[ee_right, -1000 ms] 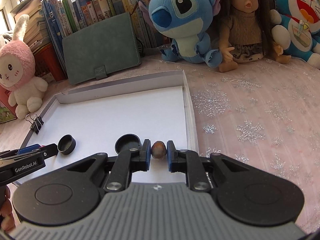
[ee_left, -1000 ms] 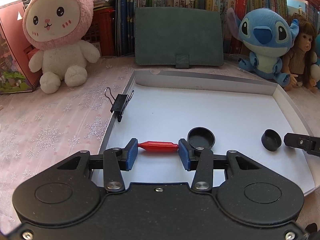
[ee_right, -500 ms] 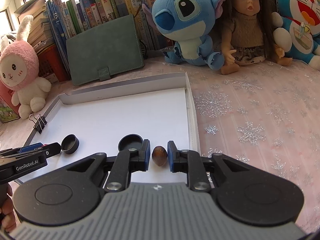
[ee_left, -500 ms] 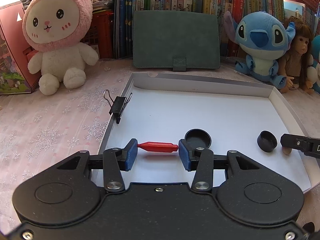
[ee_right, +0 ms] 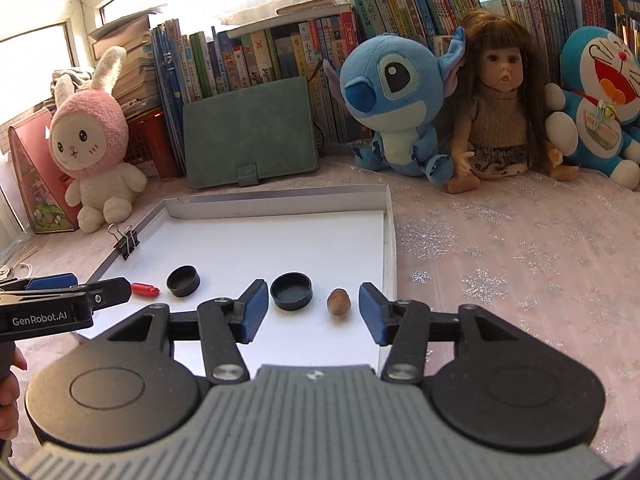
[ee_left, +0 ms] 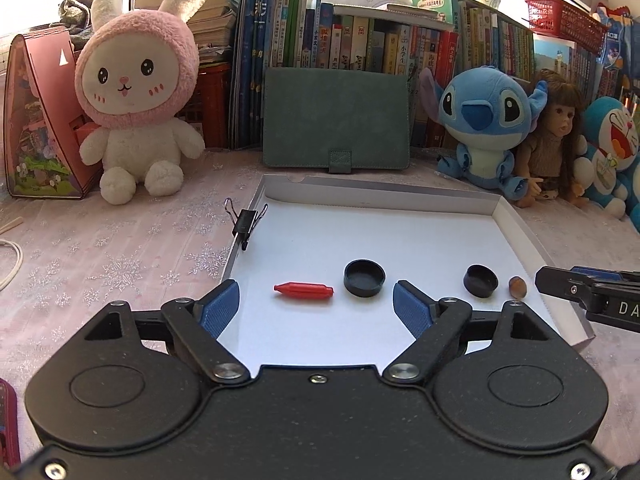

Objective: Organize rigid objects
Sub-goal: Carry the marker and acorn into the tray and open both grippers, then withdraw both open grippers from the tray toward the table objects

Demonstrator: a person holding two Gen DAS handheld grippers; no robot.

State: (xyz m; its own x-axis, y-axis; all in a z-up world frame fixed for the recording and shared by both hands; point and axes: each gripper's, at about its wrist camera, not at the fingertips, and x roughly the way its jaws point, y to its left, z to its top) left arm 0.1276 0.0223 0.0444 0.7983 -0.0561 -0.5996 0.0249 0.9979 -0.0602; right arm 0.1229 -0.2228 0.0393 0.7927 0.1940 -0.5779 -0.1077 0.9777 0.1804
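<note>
A white shallow tray lies on the pink snowflake cloth. In it lie a red pen-like piece, two black round caps and a brown nut. My left gripper is open and empty, just behind the red piece. My right gripper is open and empty, just behind the nut; its tip also shows in the left wrist view.
A black binder clip grips the tray's left rim. A green notebook, a pink bunny plush, a blue Stitch plush, a doll, a Doraemon plush and books line the back.
Both grippers opened and drew back. The left let go of the red piece and the right let go of the nut; both now lie in the tray.
</note>
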